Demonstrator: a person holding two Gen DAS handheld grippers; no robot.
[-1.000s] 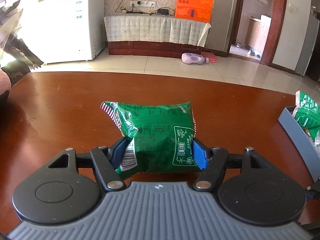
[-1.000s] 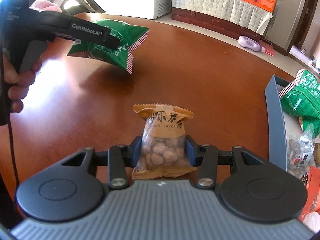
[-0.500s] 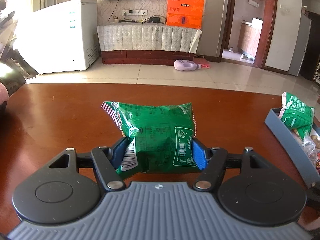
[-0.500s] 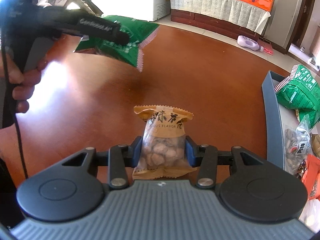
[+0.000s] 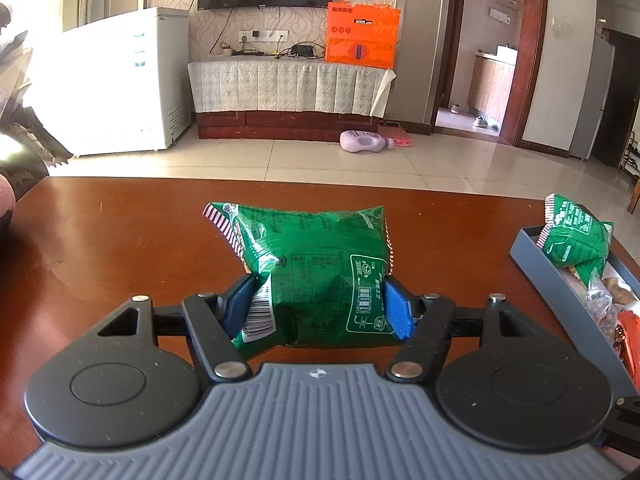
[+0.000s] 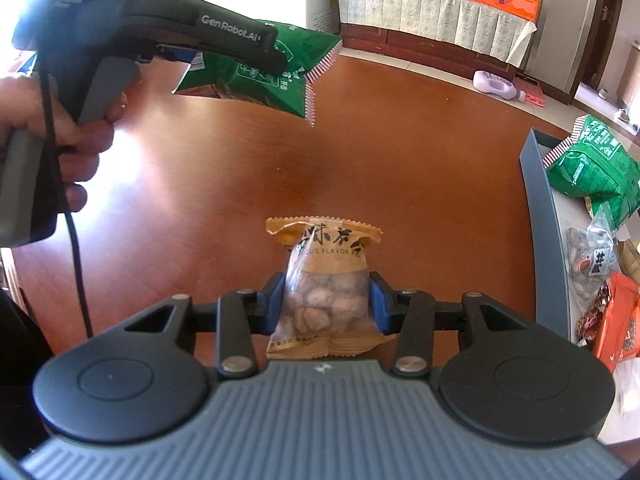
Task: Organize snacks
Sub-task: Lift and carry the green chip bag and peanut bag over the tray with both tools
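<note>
Sunlight is glaring across the brown wooden table [image 6: 224, 184] while you are holding both grippers above it. Your left gripper [image 5: 316, 304] is keeping its jaws clamped on the green snack bag [image 5: 316, 264], which is hanging clear of the tabletop. Your right gripper [image 6: 326, 304] is pinching the tan nut packet [image 6: 326, 280] between its pads. At the right, the grey tray [image 6: 538, 216] is already holding another green bag [image 6: 596, 168] and several small packets

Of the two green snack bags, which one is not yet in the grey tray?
The green snack bag clamped in the left hand-held gripper, above the brown table; the other green bag lies in the grey tray.
</note>
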